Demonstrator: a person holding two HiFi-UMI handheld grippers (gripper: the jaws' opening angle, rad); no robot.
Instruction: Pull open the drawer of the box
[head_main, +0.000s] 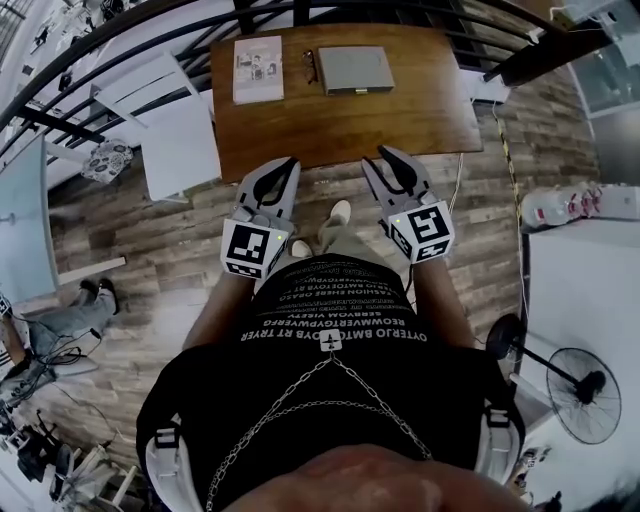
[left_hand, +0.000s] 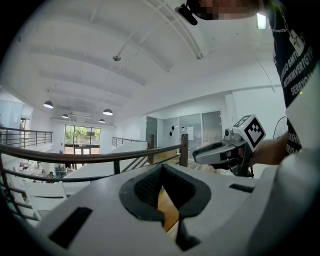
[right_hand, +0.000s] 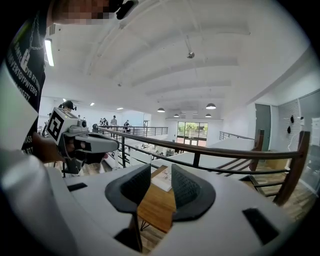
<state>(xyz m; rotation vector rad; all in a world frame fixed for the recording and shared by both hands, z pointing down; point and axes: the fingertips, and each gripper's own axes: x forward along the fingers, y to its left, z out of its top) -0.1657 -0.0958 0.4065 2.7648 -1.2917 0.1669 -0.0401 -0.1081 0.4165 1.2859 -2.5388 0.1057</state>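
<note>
The flat grey rectangular box is seen upper centre on the brown wooden table, lying crosswise, nearer the parted, empty right gripper than the closed, empty left gripper.

Brown wooden table sits up against the dark railing, with 1 booklet lying on it and a pair of glasses just beside that. A white chair stands left of the table, a black floor fan stands far right, and 2 pendant lamps hang overhead.
</note>
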